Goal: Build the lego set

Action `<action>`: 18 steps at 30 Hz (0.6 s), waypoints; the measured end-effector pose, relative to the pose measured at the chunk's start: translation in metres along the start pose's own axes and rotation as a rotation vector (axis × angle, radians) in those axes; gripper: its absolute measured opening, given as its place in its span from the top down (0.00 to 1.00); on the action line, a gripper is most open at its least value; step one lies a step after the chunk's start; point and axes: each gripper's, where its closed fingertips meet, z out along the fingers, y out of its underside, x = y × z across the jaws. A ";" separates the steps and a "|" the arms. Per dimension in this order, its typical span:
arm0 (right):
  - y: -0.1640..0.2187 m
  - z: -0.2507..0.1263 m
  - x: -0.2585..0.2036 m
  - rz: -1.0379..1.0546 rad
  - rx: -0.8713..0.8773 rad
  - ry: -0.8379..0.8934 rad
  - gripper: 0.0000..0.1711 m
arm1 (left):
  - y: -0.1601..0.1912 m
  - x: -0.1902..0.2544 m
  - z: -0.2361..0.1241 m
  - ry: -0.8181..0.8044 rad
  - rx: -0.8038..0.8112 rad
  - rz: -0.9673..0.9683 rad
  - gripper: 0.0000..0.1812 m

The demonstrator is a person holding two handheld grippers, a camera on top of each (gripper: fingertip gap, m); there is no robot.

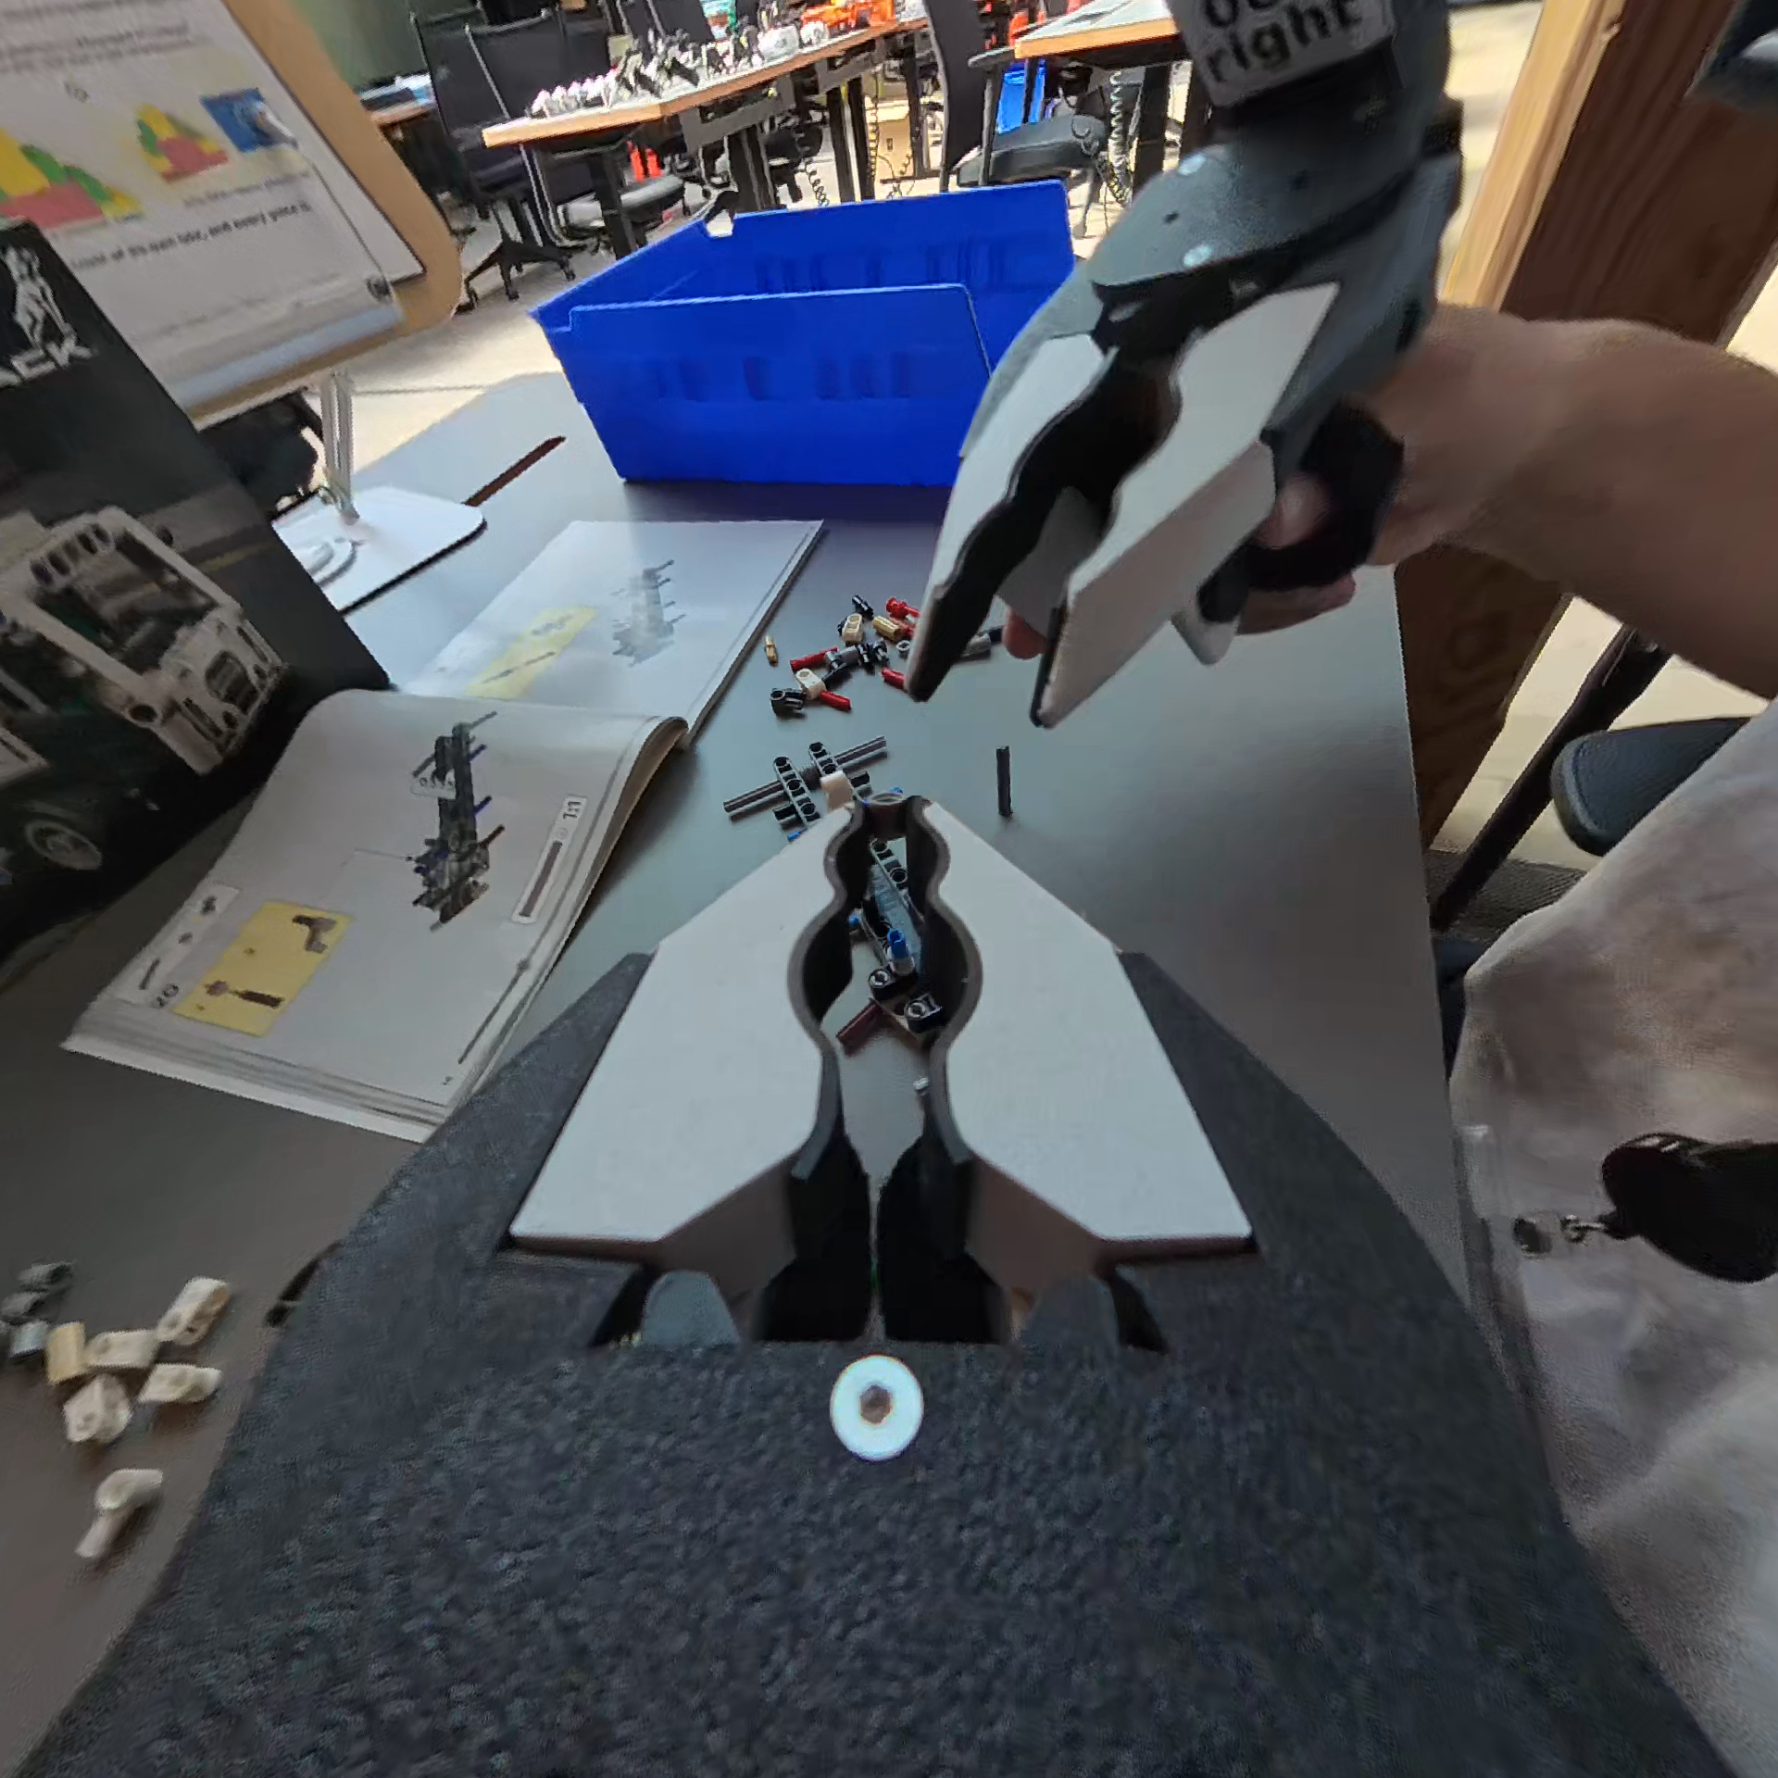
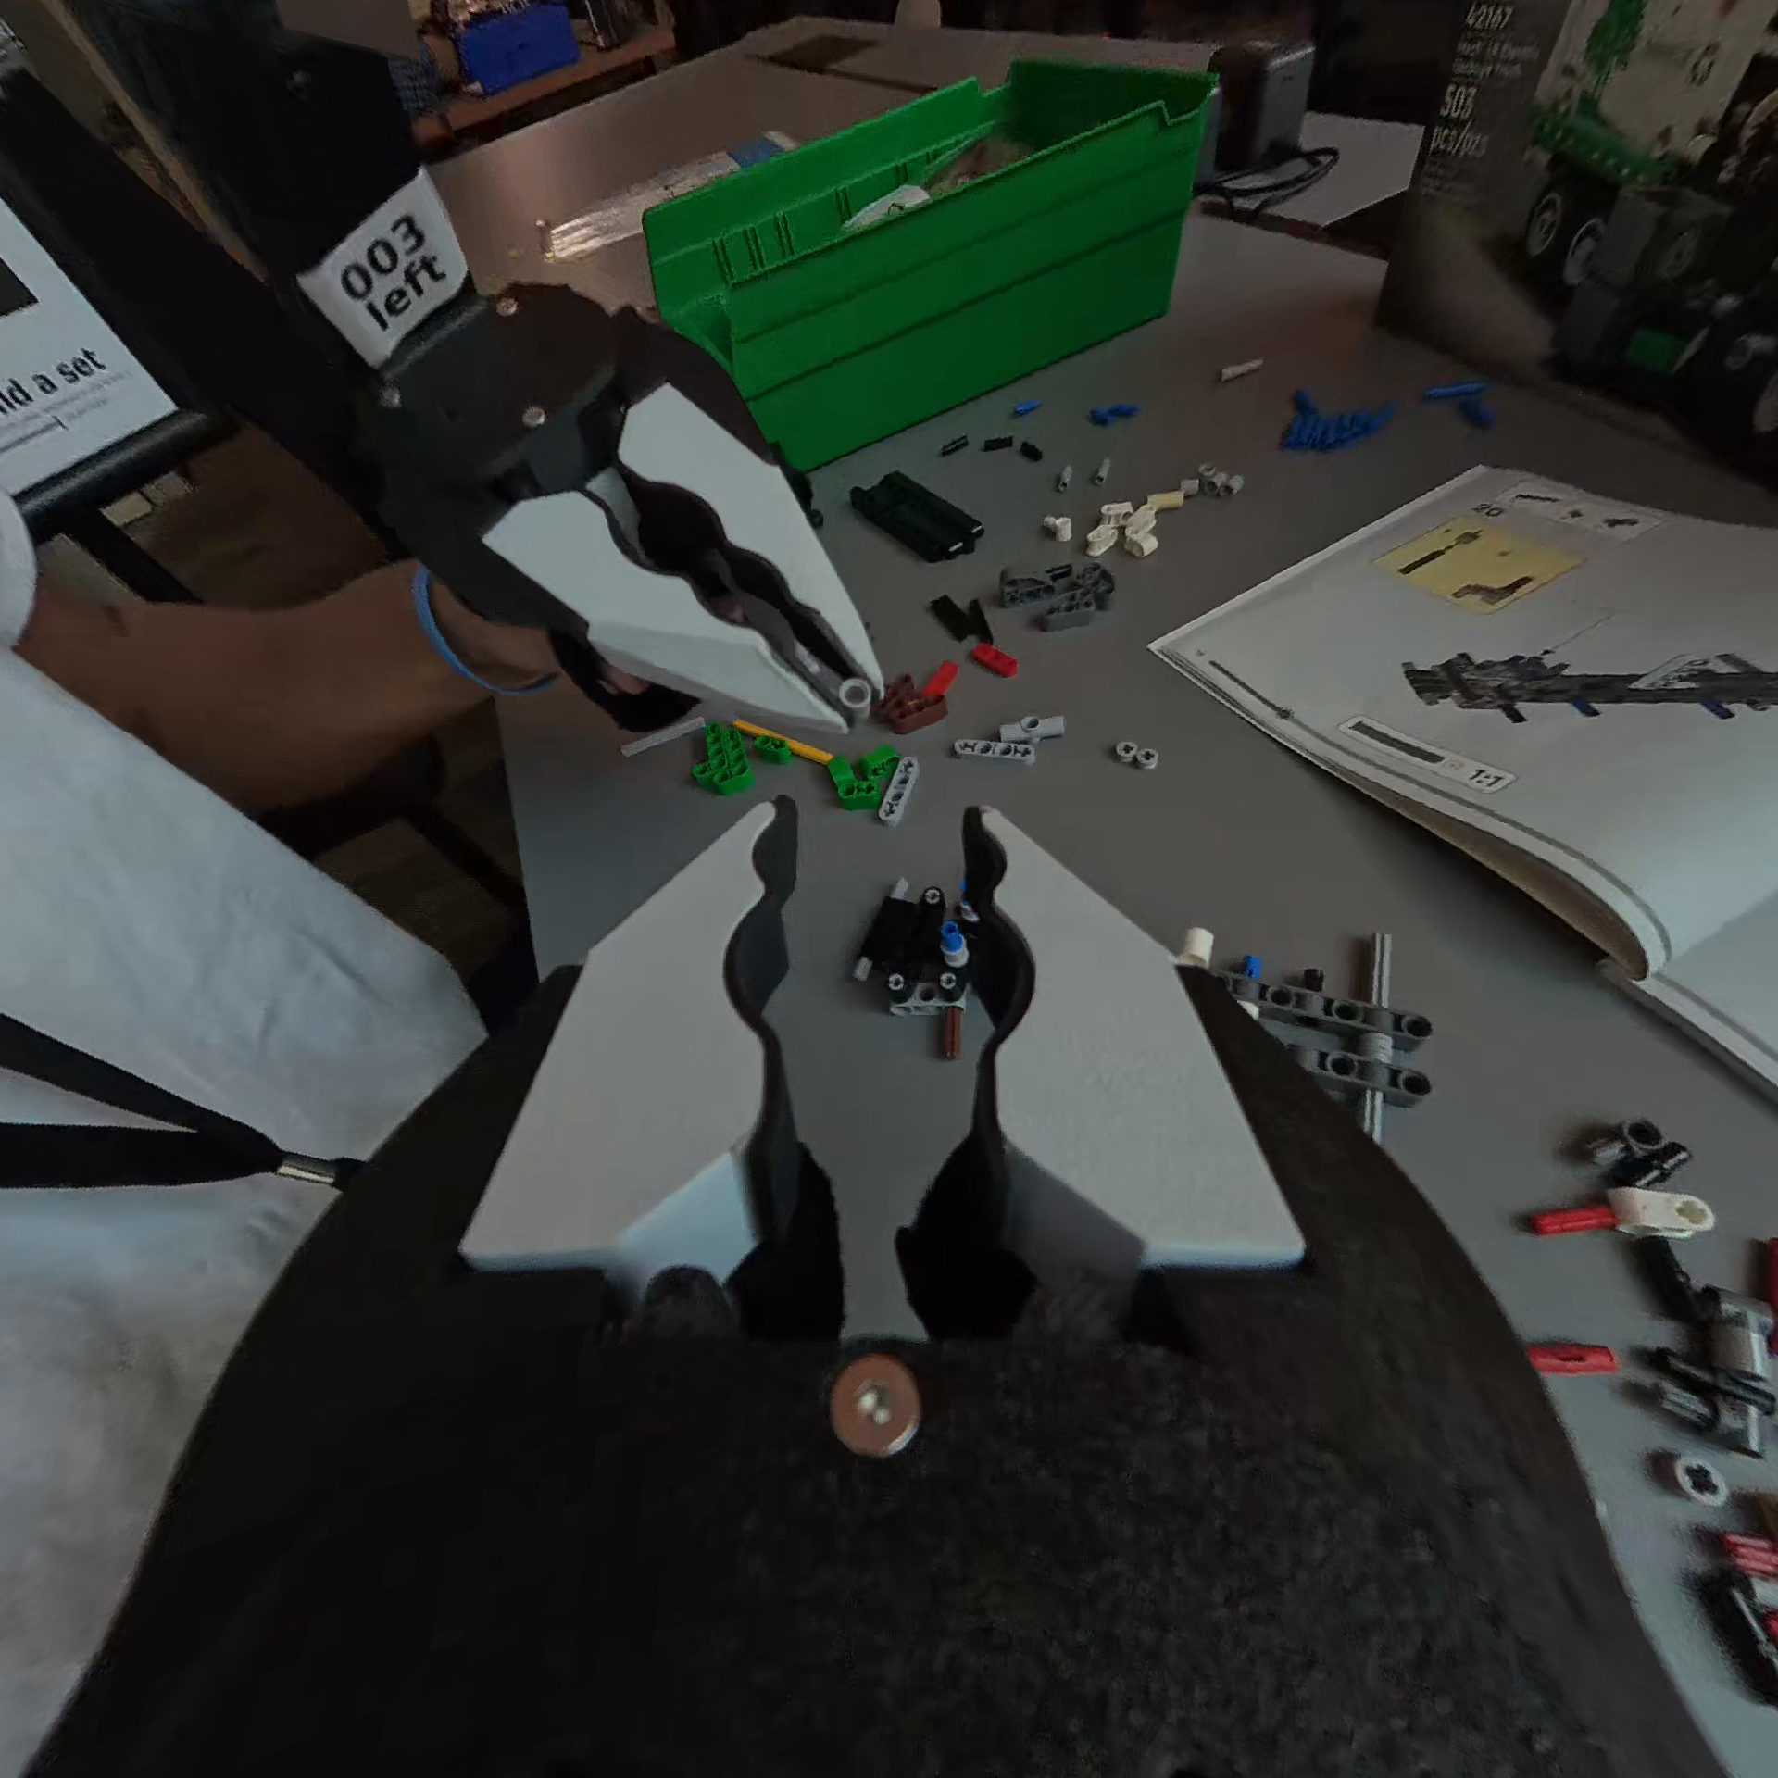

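Two grippers: left gripper (image 2: pixel 859 695) pinches a grey bush (image 2: pixel 854 693), half hidden; right gripper (image 2: pixel 880 818) gapes empty.

Blue bin (image 1: pixel 808 327) at far edge of grey table (image 1: pixel 1203 770). Sign on white stand (image 1: pixel 375 534) at left, colourful pictures on it. Behind: long desks (image 1: pixel 712 87), black office chairs (image 1: pixel 577 192). Wooden post (image 1: pixel 1616 192) at right. Dark chair seat (image 1: pixel 1636 779) beside table edge.

Booklet (image 2: pixel 1501 693) right of sub-assembly (image 2: pixel 919 957), bin (image 2: pixel 924 279) behind.
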 end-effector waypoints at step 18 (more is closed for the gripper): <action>-0.021 0.024 0.013 0.133 0.035 0.186 0.88 | -0.003 -0.037 -0.005 -0.300 0.015 0.638 0.97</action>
